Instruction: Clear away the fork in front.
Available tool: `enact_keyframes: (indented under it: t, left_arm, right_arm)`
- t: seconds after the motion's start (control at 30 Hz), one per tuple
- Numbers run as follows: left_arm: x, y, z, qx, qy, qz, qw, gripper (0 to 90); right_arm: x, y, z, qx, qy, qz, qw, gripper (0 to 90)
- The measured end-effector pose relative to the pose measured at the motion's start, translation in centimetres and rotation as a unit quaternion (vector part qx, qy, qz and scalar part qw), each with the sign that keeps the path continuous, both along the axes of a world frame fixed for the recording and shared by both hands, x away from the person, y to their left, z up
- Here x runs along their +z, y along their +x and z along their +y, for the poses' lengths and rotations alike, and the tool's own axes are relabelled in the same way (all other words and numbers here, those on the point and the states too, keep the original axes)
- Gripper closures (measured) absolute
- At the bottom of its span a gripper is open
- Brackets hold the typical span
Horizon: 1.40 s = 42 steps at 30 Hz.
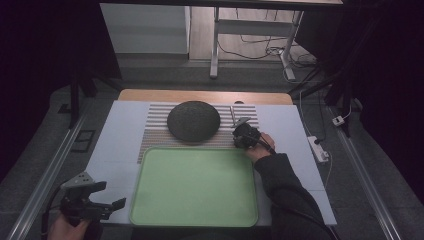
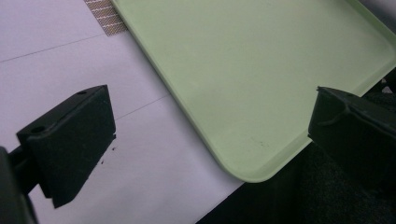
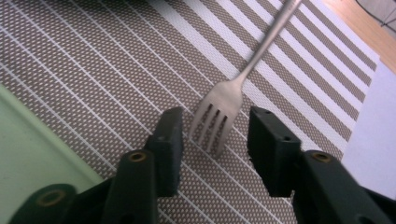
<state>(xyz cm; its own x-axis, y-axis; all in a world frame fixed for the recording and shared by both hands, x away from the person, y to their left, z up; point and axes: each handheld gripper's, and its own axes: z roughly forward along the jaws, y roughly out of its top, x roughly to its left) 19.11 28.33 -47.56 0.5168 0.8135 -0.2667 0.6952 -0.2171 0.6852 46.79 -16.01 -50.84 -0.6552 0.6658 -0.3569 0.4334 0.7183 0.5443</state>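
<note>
My right gripper (image 3: 215, 135) straddles the fork (image 3: 215, 116), jaws spread; it's light, stiff, slippery, so I'd pinch its neck. Left gripper (image 2: 205, 135) gapes idle.

No legible text, label, brand, number or sign appears on any surface. The tray (image 1: 195, 185), the striped mat (image 1: 155, 125), the dark bowl (image 1: 193, 120), the fork (image 3: 224, 100) and the white table cover (image 1: 117, 145) are all unmarked. The black jaws in both gripper views carry only plain holes, no lettering.
</note>
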Motion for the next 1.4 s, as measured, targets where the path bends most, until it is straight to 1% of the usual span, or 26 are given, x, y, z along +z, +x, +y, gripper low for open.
enact_keyframes:
  t: [0.03, 0.07, 0.1, 0.13, 0.17, 0.2, 0.23, 0.3, 0.4, 0.43, 0.47, 0.53, 0.6, 0.67, 0.7, 0.73, 0.77, 0.87, 0.97, 1.03, 1.07, 1.1, 1.27, 1.3, 1.37, 1.4]
  left_arm:
    - [0.0, 0.0, 0.0, 0.000, 0.000, 0.000, 1.0000, 0.9]
    - [0.0, 0.0, 0.0, 0.000, 0.000, 0.000, 1.0000, 0.9]
    - [0.0, 0.0, 0.0, 0.000, 0.000, 0.000, 1.0000, 0.9]
    - [0.0, 0.0, 0.0, 0.000, 0.000, 0.000, 1.0000, 0.9]
    - [0.0, 0.0, 0.0, 0.000, 0.000, 0.000, 1.0000, 0.9]
    - [0.0, 0.0, 0.0, -0.001, 0.000, 0.000, 1.0000, 0.9]
    - [0.0, 0.0, 0.0, -0.001, 0.000, 0.000, 1.0000, 0.9]
    - [0.0, 0.0, 0.0, -0.001, 0.000, 0.000, 1.0000, 0.9]
    - [0.0, 0.0, 0.0, -0.001, 0.000, 0.000, 1.0000, 0.9]
    - [0.0, 0.0, 0.0, -0.001, 0.000, 0.000, 1.0000, 0.9]
    - [0.0, 0.0, 0.0, -0.001, 0.000, 0.000, 1.0000, 0.9]
    - [0.0, 0.0, 0.0, -0.001, 0.000, 0.000, 1.0000, 0.9]
    - [0.0, 0.0, 0.0, -0.001, 0.000, 0.000, 1.0000, 0.9]
    - [0.0, 0.0, 0.0, -0.001, -0.001, -0.001, 1.0000, 0.9]
    - [0.0, 0.0, 0.0, -0.001, -0.001, -0.001, 1.0000, 0.9]
    - [0.0, 0.0, 0.0, -0.001, -0.003, 0.000, 1.0000, 0.9]
    - [0.0, 0.0, 0.0, -0.001, -0.003, 0.000, 1.0000, 0.9]
    - [0.0, 0.0, 0.1, 0.000, -0.005, -0.001, 1.0000, 0.9]
    - [0.0, 0.0, 0.2, 0.000, -0.009, -0.001, 1.0000, 0.8]
    - [0.0, 0.0, 0.3, 0.001, -0.013, -0.002, 0.9999, 0.8]
    - [0.0, 0.0, 0.3, 0.001, -0.013, -0.002, 0.9999, 0.8]
    - [0.0, -0.1, 0.3, 0.001, -0.014, -0.003, 0.9999, 0.8]
    - [0.1, -0.1, 0.3, -0.002, -0.017, -0.006, 0.9998, 0.7]
    - [0.1, -0.1, 0.3, -0.002, -0.017, -0.006, 0.9998, 0.7]
    - [0.1, -0.1, 0.2, -0.008, -0.027, -0.010, 0.9996, 0.7]
    - [0.1, -0.1, 0.2, -0.008, -0.027, -0.010, 0.9996, 0.6]
  right_arm:
    - [0.0, 0.0, 0.0, 0.000, 0.000, 0.000, 1.0000, 57.6]
    - [-0.1, 0.0, 0.2, 0.007, -0.009, -0.002, 0.9999, 60.5]
    - [-0.1, 0.0, 0.3, 0.008, -0.011, -0.003, 0.9999, 60.5]
    - [-0.2, 0.0, 0.4, 0.011, -0.011, -0.004, 0.9999, 64.3]
    - [-0.2, 0.0, 0.4, 0.011, -0.011, -0.004, 0.9999, 64.3]
    - [-0.2, 0.0, 0.6, 0.014, -0.016, -0.003, 0.9998, 68.2]
    - [-0.2, 0.0, 0.6, 0.014, -0.016, -0.003, 0.9998, 68.2]
    - [-0.3, -0.1, 0.6, 0.016, -0.026, -0.011, 0.9995, 71.6]
    - [-0.1, -0.3, 0.6, 0.010, -0.033, -0.021, 0.9992, 76.6]
    - [0.0, -0.3, 0.6, 0.010, -0.036, -0.025, 0.9990, 80.9]
    - [0.1, -0.4, 0.5, 0.007, -0.039, -0.033, 0.9987, 85.9]
    - [0.2, -0.4, 0.4, 0.005, -0.025, -0.022, 0.9994, 89.3]
    - [0.2, -0.4, 0.4, 0.002, -0.030, -0.025, 0.9992, 89.6]
    - [0.4, -0.4, 0.3, 0.000, -0.021, -0.025, 0.9995, 89.7]
    - [0.4, -0.4, 0.3, 0.000, -0.021, -0.025, 0.9995, 89.7]
    - [0.6, -0.4, 0.2, -0.002, -0.009, -0.023, 0.9997, 89.8]
    - [0.6, -0.4, 0.2, -0.002, -0.009, -0.023, 0.9997, 89.8]
    - [1.3, -0.5, -0.1, -0.008, 0.022, -0.022, 0.9995, 89.9]
    - [1.7, -0.6, -0.5, -0.011, 0.042, -0.021, 0.9989, 90.0]
    - [2.0, -0.7, -0.8, -0.010, 0.050, -0.020, 0.9985, 90.0]
    - [2.0, -0.7, -0.8, -0.010, 0.050, -0.020, 0.9985, 90.0]
    - [2.4, -0.9, -1.0, -0.010, 0.062, -0.021, 0.9978, 90.0]
    - [3.5, -1.5, -1.6, -0.005, 0.093, -0.022, 0.9954, 90.0]
    - [3.5, -1.5, -1.6, -0.005, 0.093, -0.022, 0.9954, 90.0]
    - [3.9, -2.0, -1.9, 0.001, 0.106, -0.017, 0.9942, 90.0]
    - [4.0, -2.2, -2.0, 0.003, 0.107, -0.017, 0.9941, 90.0]
